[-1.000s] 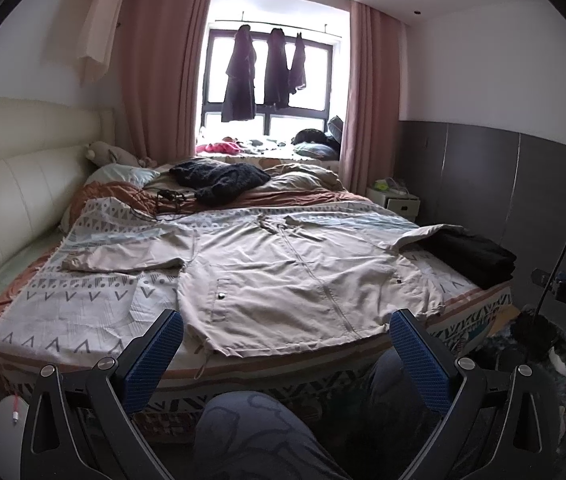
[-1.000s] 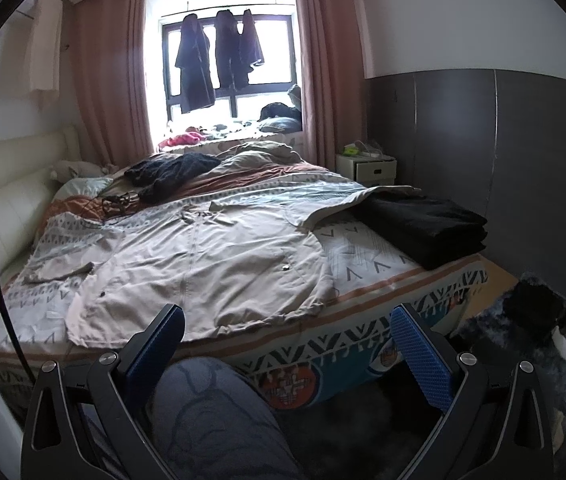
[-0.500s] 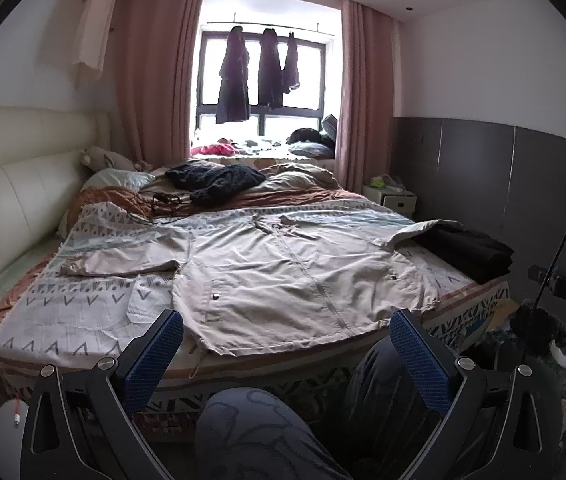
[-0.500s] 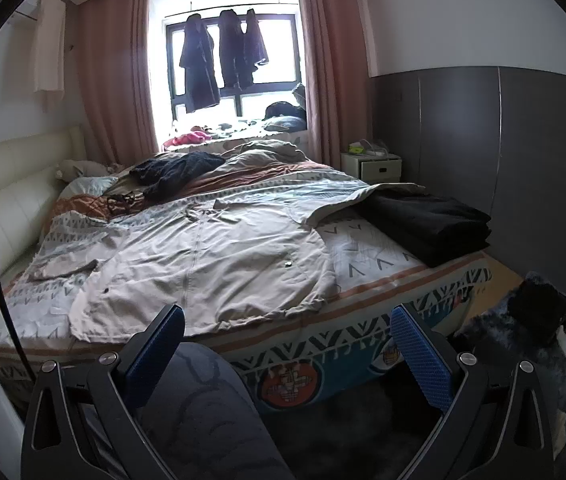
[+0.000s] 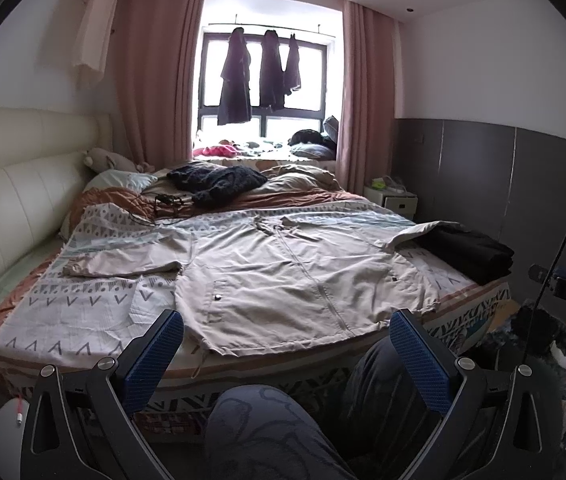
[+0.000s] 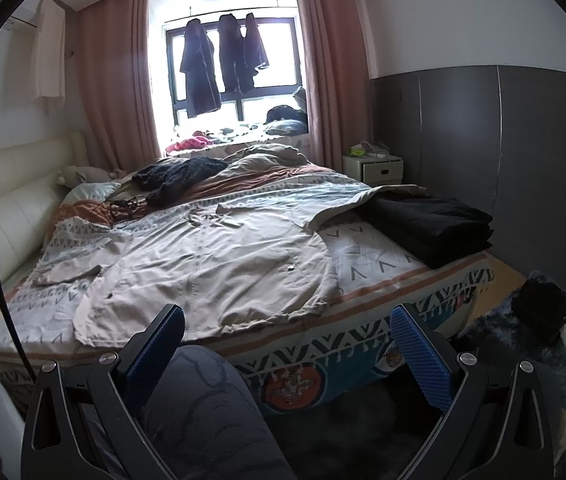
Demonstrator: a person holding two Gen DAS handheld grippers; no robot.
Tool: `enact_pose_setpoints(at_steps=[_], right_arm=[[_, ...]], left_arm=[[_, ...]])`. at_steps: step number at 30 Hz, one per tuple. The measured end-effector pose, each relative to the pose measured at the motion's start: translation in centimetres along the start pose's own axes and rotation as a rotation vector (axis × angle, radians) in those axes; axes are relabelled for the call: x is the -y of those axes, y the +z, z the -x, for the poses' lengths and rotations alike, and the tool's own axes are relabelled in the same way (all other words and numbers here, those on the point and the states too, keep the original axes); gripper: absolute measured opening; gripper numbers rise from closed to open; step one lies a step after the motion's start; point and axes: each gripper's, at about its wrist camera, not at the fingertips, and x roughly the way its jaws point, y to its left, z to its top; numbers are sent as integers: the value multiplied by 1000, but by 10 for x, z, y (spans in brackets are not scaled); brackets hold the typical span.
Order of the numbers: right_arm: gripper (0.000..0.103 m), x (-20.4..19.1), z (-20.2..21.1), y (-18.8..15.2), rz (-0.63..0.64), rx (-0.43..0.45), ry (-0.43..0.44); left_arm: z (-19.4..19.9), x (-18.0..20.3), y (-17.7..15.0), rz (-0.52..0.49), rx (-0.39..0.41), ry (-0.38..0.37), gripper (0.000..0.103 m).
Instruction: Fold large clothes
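Observation:
A large beige jacket [image 5: 283, 276] lies spread flat, front up, on the patterned bedspread [image 5: 83, 312], its hem at the bed's near edge and its sleeves stretched out to both sides. The right wrist view shows the same jacket [image 6: 219, 268], with its right sleeve lying against a folded black garment [image 6: 427, 220]. My left gripper [image 5: 287, 356] hangs open in front of the bed's foot, holding nothing. My right gripper [image 6: 287, 348] is open too and empty, short of the bed's edge. Both are apart from the jacket.
A person's knees [image 5: 279, 432] in grey patterned trousers sit between me and the bed. A dark knit garment [image 5: 219, 180] and cables lie at the far end. A white nightstand [image 6: 375, 168] stands by the grey wall. A dark rug with scattered items [image 6: 535, 340] covers the floor at right.
Both views have tilted up slightly and the bed has sunk lower in frame. The right view swung a little right. The jacket has not moved and both grippers stay open.

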Motion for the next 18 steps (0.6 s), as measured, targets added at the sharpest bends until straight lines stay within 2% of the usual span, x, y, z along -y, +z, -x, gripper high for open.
enact_pose_setpoints(at_steps=[18], right_arm=[[103,2,1,2,-10,3,5]], left_arm=[[3,-4,2,2,5,9,103]])
